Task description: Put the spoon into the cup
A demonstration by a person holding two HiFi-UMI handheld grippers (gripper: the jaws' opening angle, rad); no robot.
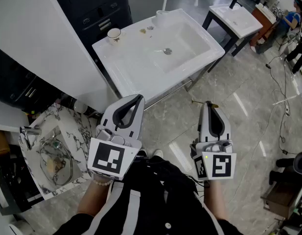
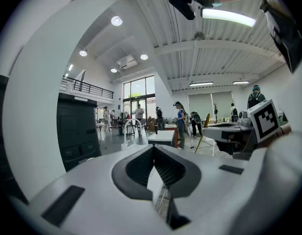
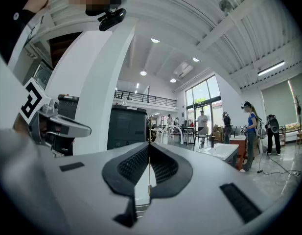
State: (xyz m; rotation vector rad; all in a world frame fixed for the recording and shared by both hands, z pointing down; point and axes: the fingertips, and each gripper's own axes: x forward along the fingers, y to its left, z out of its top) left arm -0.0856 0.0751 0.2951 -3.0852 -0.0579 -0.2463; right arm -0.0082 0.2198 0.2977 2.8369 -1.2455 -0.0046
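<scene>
Left gripper (image 1: 140, 97) sits closed and empty; right gripper (image 1: 208, 103) clamps the thin spoon (image 3: 150, 175); cup (image 1: 114, 34) stands on the sink (image 1: 136, 67), far-left corner.

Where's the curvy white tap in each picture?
Head view: the tap is at the top middle, at the back edge of the white sink.
Left gripper view: the tap is small, just left of centre.
Right gripper view: the tap is small, just right of centre.
Shared landmark: the black cabinet, left of the tap in all three.
</scene>
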